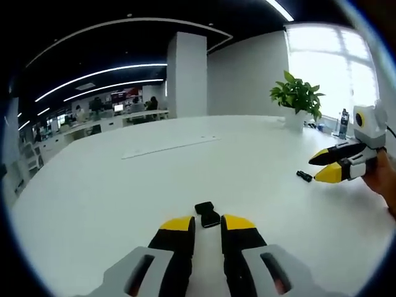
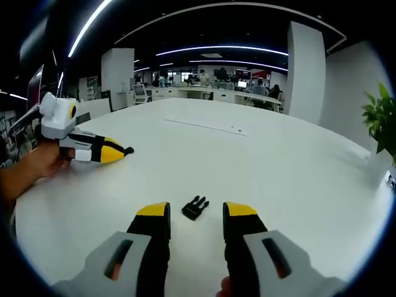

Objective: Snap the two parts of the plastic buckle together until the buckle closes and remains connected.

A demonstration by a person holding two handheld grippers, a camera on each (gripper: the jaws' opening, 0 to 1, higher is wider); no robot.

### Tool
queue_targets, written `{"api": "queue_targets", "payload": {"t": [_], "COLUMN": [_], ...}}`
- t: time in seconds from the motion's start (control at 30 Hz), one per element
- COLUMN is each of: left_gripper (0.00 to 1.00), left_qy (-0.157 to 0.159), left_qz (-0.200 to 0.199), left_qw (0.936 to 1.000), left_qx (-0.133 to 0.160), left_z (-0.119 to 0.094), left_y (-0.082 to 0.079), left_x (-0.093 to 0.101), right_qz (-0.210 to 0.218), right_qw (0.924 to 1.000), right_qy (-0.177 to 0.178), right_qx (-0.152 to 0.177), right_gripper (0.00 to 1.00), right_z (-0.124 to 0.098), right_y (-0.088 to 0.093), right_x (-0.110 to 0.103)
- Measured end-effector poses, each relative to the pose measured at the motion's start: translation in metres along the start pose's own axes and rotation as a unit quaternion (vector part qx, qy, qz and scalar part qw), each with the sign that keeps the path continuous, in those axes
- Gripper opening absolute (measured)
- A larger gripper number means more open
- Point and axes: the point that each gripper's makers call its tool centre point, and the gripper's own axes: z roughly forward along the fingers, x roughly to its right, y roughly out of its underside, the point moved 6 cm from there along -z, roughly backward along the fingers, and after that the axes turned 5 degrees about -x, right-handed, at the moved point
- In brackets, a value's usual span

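Observation:
The black socket half of the buckle (image 1: 208,214) sits between the yellow tips of my left gripper (image 1: 208,223), whose jaws stand close together and are shut on it. In the right gripper view the left gripper (image 2: 124,150) hovers at the left over the white table (image 2: 278,173), a dark tip poking from its end. The pronged half of the buckle (image 2: 195,208) lies on the table just ahead of my right gripper (image 2: 197,210), which is open with a wide gap. The left gripper view shows that pronged half (image 1: 304,176) in front of the right gripper (image 1: 320,167).
A potted plant (image 1: 297,98) and a small bottle (image 1: 343,124) stand at the table's far edge by the window. A long pale strip (image 1: 170,147) lies across the table's middle. A hand (image 2: 31,167) holds the left gripper. Office desks and people fill the background.

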Motion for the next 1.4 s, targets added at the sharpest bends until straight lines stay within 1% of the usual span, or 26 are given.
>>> {"api": "queue_targets", "payload": {"t": [0.13,0.2,0.8,0.9,1.03,1.2,1.27,1.4], "left_gripper": [0.15,0.13,0.13,0.12,0.12,0.12,0.12,0.12], "left_qy": [-0.001,-0.003,-0.002,-0.004,-0.004,-0.004,-0.004,-0.003], "left_qz": [0.000,-0.002,0.001,0.003,0.002,0.003,0.003,0.003], "left_qw": [1.0000,1.0000,1.0000,1.0000,1.0000,0.9999,0.9999,0.9999], "left_qx": [0.000,0.000,0.007,0.007,0.008,0.009,0.009,0.010], "left_z": [-0.001,-0.001,0.001,0.002,0.001,0.002,0.002,0.002], "left_y": [0.001,0.001,0.001,0.001,0.001,0.000,0.000,0.000], "left_x": [0.000,0.000,0.001,0.000,0.000,0.000,0.000,0.000], "right_qz": [0.000,-0.001,-0.004,0.000,-0.007,-0.008,-0.011,-0.020], "right_qw": [1.0000,1.0000,0.9999,1.0000,1.0000,0.9999,0.9999,0.9995], "right_qy": [0.001,0.001,-0.005,-0.007,0.004,0.005,0.009,0.020], "right_qx": [0.000,-0.001,-0.009,-0.005,0.000,-0.004,-0.005,-0.017], "right_gripper": [0.34,0.34,0.34,0.33,0.28,0.27,0.27,0.27], "right_z": [0.000,0.000,0.004,0.005,0.004,0.007,0.009,0.012], "right_y": [0.000,0.000,0.002,0.001,0.000,0.002,0.002,0.006], "right_x": [0.000,0.000,-0.003,-0.004,-0.005,-0.007,-0.007,-0.005]}}
